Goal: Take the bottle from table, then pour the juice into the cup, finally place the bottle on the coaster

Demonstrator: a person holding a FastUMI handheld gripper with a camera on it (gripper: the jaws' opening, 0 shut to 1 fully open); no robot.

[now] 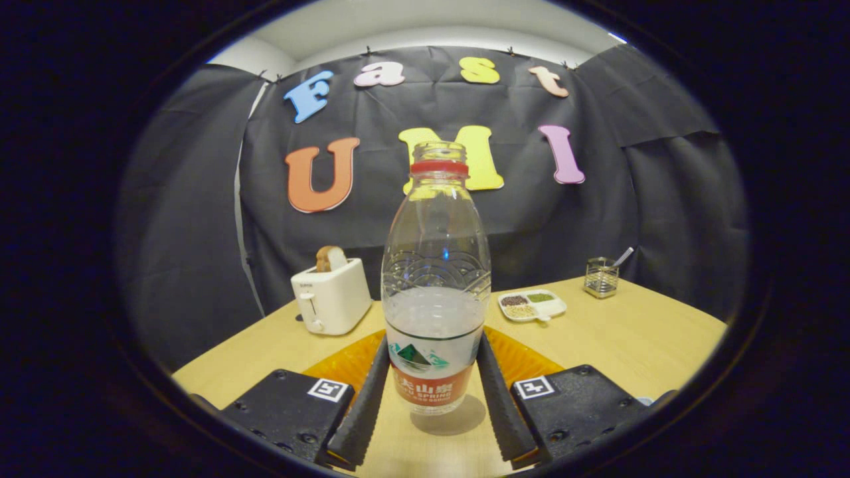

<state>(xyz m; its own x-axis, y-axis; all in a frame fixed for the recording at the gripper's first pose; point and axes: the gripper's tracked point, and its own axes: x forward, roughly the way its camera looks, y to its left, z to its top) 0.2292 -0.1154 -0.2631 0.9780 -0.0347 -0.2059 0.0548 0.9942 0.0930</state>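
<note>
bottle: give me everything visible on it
The bottle is clear plastic, capless, with a red ring under the open neck and a label round its lower body. Liquid fills roughly the lower half. It stands upright on the table, in front of an orange coaster. The gripper fingers flank the label on both sides, apparently touching.

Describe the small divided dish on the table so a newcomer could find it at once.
Start at the wooden table. Beyond the tool, whose fingers flank the clear bottle, look past the bottle's right side to the white dish. Unlike the wire holder behind it, it lies flat with compartments of grains.
</note>
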